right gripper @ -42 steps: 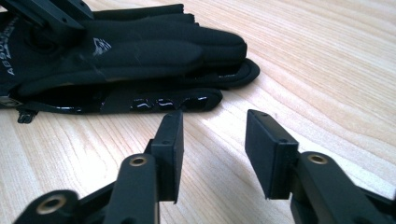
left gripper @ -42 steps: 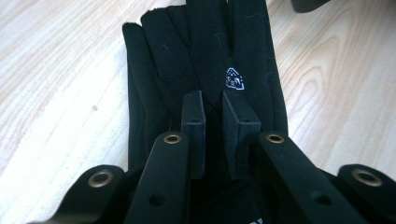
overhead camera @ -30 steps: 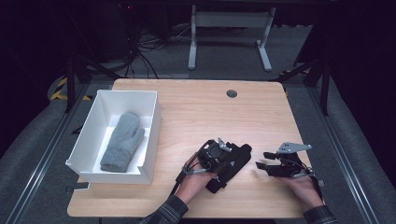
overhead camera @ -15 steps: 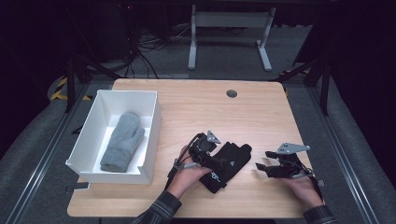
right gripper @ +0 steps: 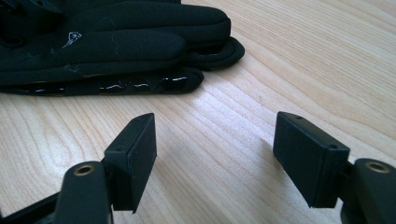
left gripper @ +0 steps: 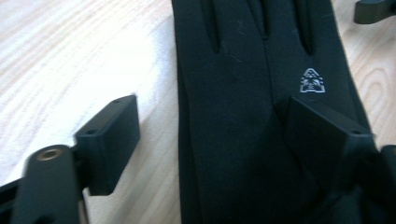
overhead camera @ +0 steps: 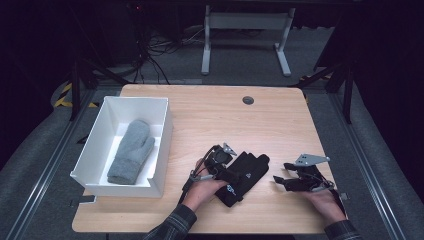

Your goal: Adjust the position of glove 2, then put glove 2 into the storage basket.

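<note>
High view: flat black fabric glove (overhead camera: pixel 243 176) lies on the light wooden table (overhead camera: pixel 210 115), near its front edge, between both tools. Left gripper view: left gripper (left gripper: pixel 212 135) has just been opening; jaws wide, straddling the glove's edge, pads clear. Right gripper view: right gripper (right gripper: pixel 215 154) has also opened wide, empty, just beside the glove.

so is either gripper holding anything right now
No. The left gripper stands open over the black glove; the right gripper is open over bare table.
</note>
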`<state>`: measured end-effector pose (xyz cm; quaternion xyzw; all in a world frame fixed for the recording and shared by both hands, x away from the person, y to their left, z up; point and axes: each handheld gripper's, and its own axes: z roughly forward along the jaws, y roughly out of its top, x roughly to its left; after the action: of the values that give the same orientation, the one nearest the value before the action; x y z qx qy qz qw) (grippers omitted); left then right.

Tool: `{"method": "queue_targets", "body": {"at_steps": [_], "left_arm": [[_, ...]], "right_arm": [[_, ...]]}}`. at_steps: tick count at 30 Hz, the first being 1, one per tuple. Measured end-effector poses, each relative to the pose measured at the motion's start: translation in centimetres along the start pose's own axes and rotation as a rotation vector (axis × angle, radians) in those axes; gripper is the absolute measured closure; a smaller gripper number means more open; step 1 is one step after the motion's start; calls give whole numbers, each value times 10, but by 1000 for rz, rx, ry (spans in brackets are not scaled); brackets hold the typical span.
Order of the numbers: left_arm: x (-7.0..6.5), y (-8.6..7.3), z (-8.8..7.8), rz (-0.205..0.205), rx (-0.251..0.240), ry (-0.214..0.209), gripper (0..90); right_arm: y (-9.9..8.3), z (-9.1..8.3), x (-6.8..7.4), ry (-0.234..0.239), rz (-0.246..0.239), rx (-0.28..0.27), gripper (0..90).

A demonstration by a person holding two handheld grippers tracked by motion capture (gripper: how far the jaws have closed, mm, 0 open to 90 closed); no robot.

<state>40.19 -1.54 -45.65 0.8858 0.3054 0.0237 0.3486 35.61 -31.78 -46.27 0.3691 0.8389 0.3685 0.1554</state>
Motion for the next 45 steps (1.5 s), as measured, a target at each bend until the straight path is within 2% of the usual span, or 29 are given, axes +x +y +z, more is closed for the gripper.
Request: {"method": "queue_targets", "body": {"at_steps": [1,3,4,6,13,15,16,17,20,22,25,27,30,34,37,45], "left_arm": [[0,-1,0,-5,-7,-23,257],[1,-1,0,1,-3,-35,276],[2,-1,0,-4,-3,-52,333],[2,-2,0,0,-8,-79,374],[2,-2,0,-2,-8,-99,462],[2,-2,0,-12,-5,-122,546],[3,-2,0,-18,-1,-137,546],[4,-1,0,-35,8,-166,609],[4,0,0,-49,19,-186,677],[2,1,-1,-42,23,-174,707],[-5,3,-3,-1,34,-141,732],[-8,5,-4,9,39,-128,741],[-9,6,-6,8,40,-122,745],[-8,8,-12,-10,37,-143,745],[-9,11,-22,-24,20,-138,746],[-3,21,-64,-40,-41,-103,745]], "right_arm": [[0,0,0,0,0,0,307],[0,0,0,-3,-1,1,304],[-1,1,1,-5,-2,1,300],[-1,1,1,-11,-5,5,293],[-1,4,2,-21,-20,4,270],[-2,4,3,-24,-26,1,255],[-2,4,3,-24,-26,1,255],[-3,5,3,-27,-29,-5,234],[-3,6,3,-22,-29,-11,209],[-3,6,3,-20,-29,-10,206],[-3,6,3,-18,-33,-7,196],[-3,7,3,-17,-34,-6,183],[-3,7,3,-19,-33,-3,176],[-3,7,3,-19,-31,-3,171],[-2,7,3,-22,-31,-2,167],[-2,7,3,-25,-29,-1,159]]}}
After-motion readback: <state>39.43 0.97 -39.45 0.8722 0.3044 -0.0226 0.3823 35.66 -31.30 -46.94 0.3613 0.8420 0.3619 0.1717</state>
